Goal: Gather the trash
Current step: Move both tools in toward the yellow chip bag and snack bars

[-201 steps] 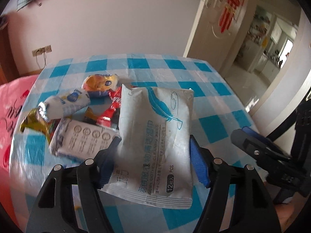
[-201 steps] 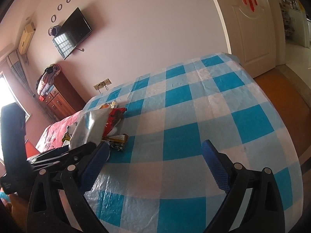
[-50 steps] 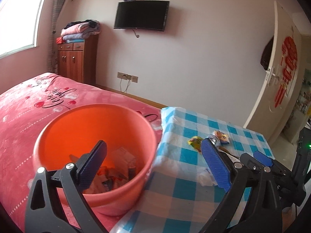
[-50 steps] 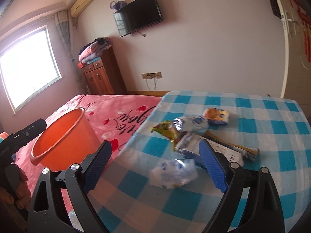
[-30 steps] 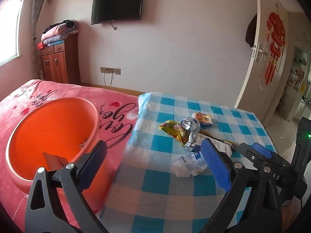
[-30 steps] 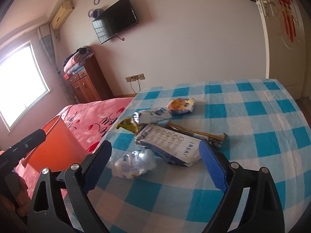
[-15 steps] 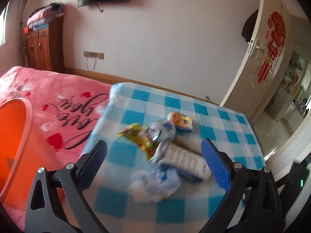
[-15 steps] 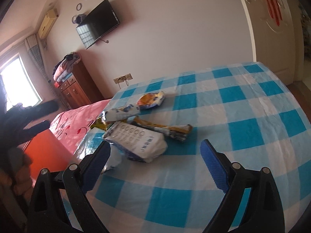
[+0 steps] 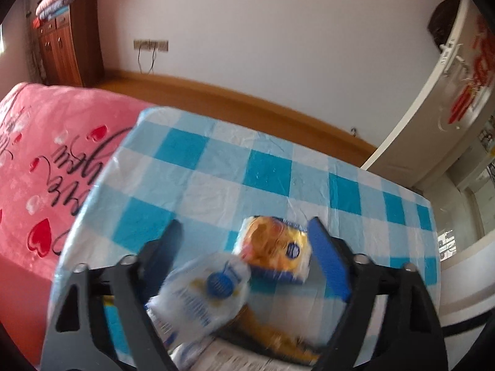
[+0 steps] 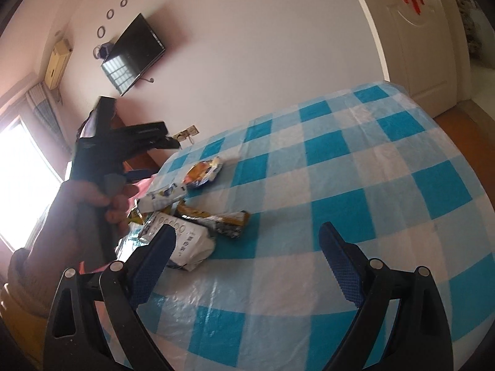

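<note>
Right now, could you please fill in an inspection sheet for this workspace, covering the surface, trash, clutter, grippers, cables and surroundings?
Surface: blue-and-white checked plastic tablecloth, wrinkled, beside a pink printed bedspread.
Job's things: orange-yellow snack packet, white tube-shaped wrapper with blue logo, white printed wipes pack, brown-gold long wrapper, clustered near the table's bed-side edge.
Clutter: nothing seen.
Grippers: left gripper has just been closing, its jaws either side of the snack packet and the tube-shaped wrapper, not yet pressing; right gripper open over bare cloth.
Cables: two plugged into the wall socket strip.
Surroundings: wall-mounted television, wooden cabinet, white door.
</note>
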### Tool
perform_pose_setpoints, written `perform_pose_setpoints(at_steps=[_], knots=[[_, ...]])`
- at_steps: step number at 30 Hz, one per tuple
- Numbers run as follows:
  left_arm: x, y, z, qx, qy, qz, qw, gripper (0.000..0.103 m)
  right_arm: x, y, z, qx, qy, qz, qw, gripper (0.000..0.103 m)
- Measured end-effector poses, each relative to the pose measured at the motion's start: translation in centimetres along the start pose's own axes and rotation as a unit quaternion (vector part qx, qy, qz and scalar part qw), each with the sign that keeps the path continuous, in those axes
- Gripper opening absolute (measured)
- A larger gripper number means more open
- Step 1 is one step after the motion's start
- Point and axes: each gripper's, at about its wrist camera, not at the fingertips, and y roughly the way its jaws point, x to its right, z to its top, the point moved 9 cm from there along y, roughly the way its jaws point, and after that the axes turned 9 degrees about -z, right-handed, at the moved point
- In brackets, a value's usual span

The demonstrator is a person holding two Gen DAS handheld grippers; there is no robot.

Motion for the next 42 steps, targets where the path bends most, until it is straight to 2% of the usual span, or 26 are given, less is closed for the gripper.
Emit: perform_pose_setpoints(at_steps=[8,11,14,19,24,30,33,37,38,39,42], knots=[[0.3,4.3,-0.4,-0.044,-0.01,0.042,0.9981,0.053,2.2,-0.1,0.9,0.001,0.024,-0.001,1.0,0.093],[0.2,5.4,-1.5,-0.063,-0.023,0.033,0.9972,0.043,2.9,-0.2,1.0,-0.001,0.032,0.0,0.999,0.093],[0.7,5.3,-2.1,-0.056,-0.003,0.038,0.9977,0.042,3.4,-0.4,1.2,-0.001,0.039,-0.001,0.999,0.093],[2.2,4.9,-3.6,-0.065,0.022,0.017,0.9975,0.04,3.9,-0.7,1.5,0.003,0.044,-0.002,0.999,0.093],[5.3,3.6,-7.1,-0.083,0.063,-0.018,0.9944,0.038,4.5,-1.1,1.9,0.011,0.044,-0.011,0.999,0.093],[9.3,1.3,-12.8,-0.107,0.104,-0.072,0.9861,0.038,5.5,-1.1,1.9,0.012,0.046,-0.026,0.999,0.093],[10.3,-0.1,-14.6,-0.121,0.105,-0.109,0.9811,0.038,5.8,-0.9,1.8,0.008,0.048,-0.028,0.998,0.093],[10.0,-3.2,-13.6,-0.087,0.115,-0.125,0.9817,0.038,6.0,-0.7,1.6,0.003,0.052,-0.026,0.998,0.092],[9.0,-3.8,-12.4,-0.076,0.114,-0.124,0.9828,0.042,6.1,-0.6,1.5,0.001,0.053,-0.027,0.998,0.092],[8.4,-4.6,-11.6,-0.064,0.116,-0.116,0.9843,0.048,6.1,-0.5,1.5,0.0,0.054,-0.027,0.998,0.093],[4.7,-6.6,-7.4,-0.007,0.119,-0.057,0.9912,0.059,6.1,-0.2,1.3,-0.005,0.055,-0.027,0.998,0.093]])
